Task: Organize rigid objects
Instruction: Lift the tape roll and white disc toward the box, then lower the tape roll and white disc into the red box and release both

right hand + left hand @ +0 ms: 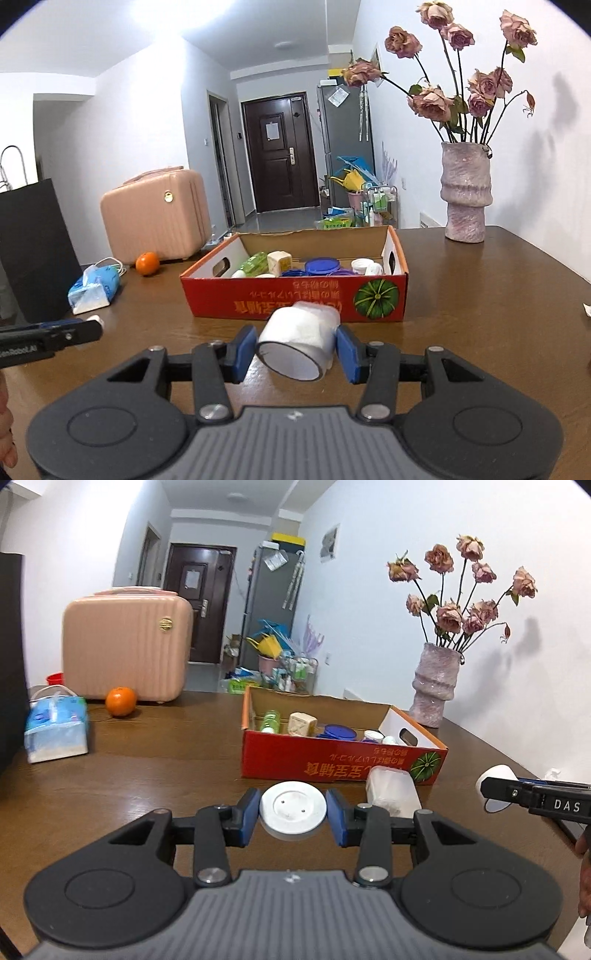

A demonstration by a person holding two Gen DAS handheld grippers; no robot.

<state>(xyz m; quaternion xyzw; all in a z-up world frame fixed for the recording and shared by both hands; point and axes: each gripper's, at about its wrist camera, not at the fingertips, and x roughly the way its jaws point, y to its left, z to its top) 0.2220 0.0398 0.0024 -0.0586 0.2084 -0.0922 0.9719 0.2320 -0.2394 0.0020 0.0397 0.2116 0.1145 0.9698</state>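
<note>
The 2 grippers, left gripper (pixel 293 814) clamping a white lid (pixel 293 809) and right gripper (pixel 296 350) clamping what looks like a white jar (pixel 301 341), hover before the red box (pixel 295 299), likely for dropping in.

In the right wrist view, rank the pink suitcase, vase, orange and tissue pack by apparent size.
1. pink suitcase
2. vase
3. tissue pack
4. orange
The suitcase stands farther back than the pack and orange, so it is truly largest too.
</note>
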